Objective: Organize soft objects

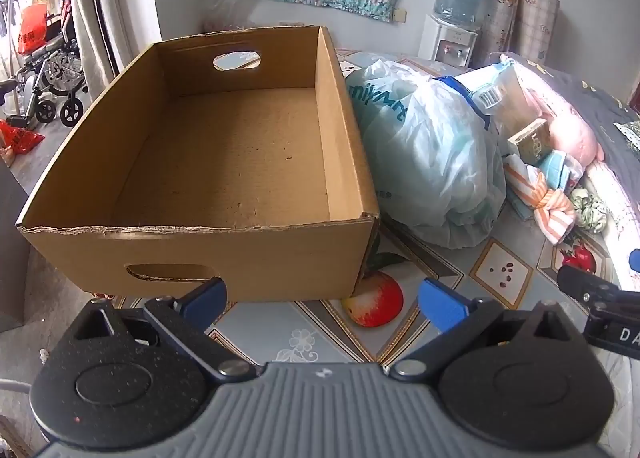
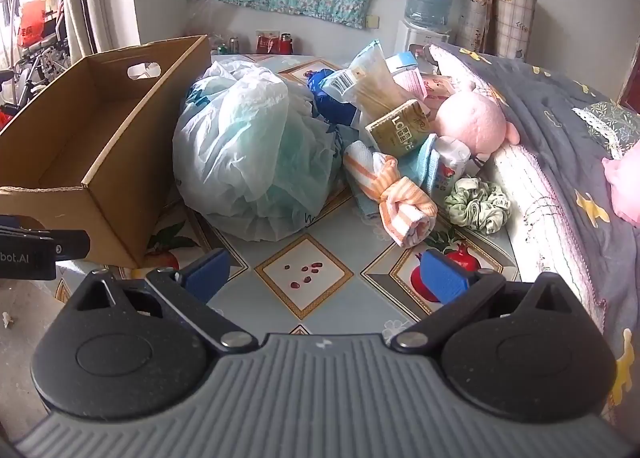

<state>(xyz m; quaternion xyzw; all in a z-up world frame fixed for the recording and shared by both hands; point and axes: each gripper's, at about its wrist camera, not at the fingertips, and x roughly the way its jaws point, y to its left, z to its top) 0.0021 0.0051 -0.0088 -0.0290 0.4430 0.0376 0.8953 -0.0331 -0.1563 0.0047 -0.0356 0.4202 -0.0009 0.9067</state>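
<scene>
Both grippers, left [image 1: 322, 300] and right [image 2: 326, 272], hover with fingers apart; the towel [image 2: 394, 193] looks soft and light, best pinched at its knotted middle.

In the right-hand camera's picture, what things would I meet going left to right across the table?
Cardboard box → plastic bag → striped towel → green scrunchie → bed quilt.
</scene>
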